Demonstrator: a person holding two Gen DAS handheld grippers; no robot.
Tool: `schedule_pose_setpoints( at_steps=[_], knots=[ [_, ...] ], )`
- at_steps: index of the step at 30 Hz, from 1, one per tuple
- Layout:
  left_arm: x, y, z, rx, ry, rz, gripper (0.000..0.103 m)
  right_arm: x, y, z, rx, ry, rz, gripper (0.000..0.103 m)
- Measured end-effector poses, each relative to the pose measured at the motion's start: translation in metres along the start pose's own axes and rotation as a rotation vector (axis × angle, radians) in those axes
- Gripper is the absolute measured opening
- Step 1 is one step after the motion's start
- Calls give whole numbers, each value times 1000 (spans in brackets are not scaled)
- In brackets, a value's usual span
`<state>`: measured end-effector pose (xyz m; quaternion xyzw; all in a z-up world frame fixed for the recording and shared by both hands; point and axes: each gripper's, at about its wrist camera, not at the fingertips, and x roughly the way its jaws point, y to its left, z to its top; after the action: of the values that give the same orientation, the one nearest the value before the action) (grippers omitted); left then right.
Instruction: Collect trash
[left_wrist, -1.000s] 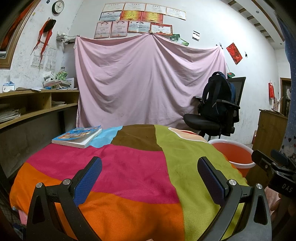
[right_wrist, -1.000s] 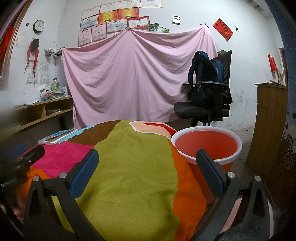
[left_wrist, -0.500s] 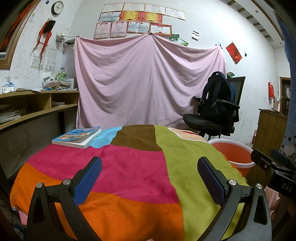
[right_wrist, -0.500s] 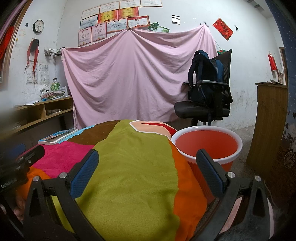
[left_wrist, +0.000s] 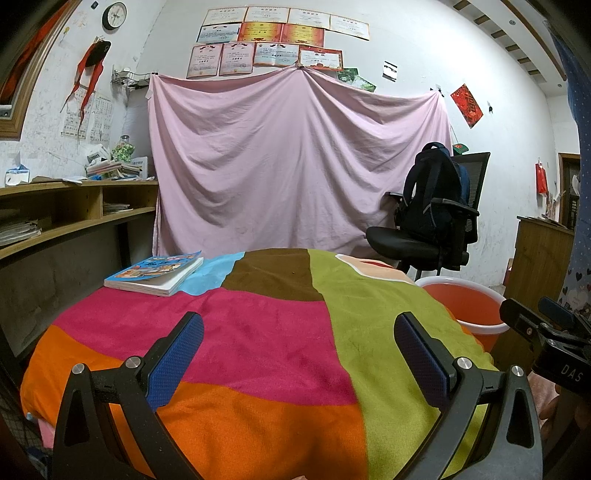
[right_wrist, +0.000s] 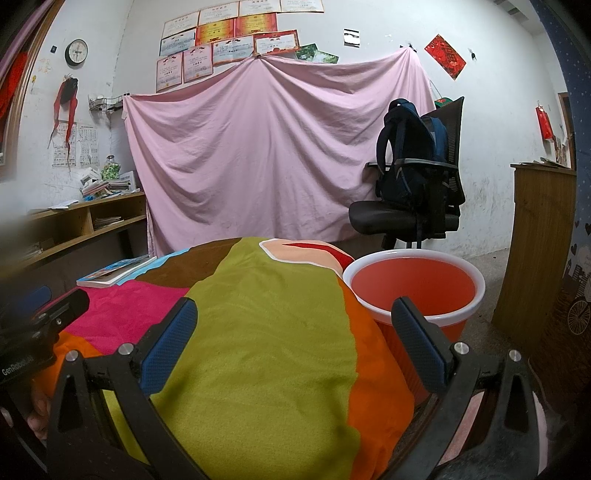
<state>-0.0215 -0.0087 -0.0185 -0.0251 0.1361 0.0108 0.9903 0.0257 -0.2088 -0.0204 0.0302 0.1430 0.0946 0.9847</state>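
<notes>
While both the left gripper (left_wrist: 298, 345) and right gripper (right_wrist: 294, 330) hovered spread wide and empty over the blanket (left_wrist: 258, 343), no trash showed; bucket (right_wrist: 413, 291) stood off its right edge, so scan first.

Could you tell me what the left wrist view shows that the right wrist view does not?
Only the left wrist view shows the open left gripper fully, with the right one's body at its right edge. Only the right wrist view shows the open right gripper fully and the inside of the bucket, with no trash visible in it. Both show the blanket, book, pink sheet, chair and backpack.
</notes>
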Motion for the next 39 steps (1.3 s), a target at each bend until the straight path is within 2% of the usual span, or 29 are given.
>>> schedule_pose_setpoints(
  at_steps=[39],
  knots=[
    [0,2,0,3,0,-1,101,0,3,-1,2,2,1,103]
  ],
)
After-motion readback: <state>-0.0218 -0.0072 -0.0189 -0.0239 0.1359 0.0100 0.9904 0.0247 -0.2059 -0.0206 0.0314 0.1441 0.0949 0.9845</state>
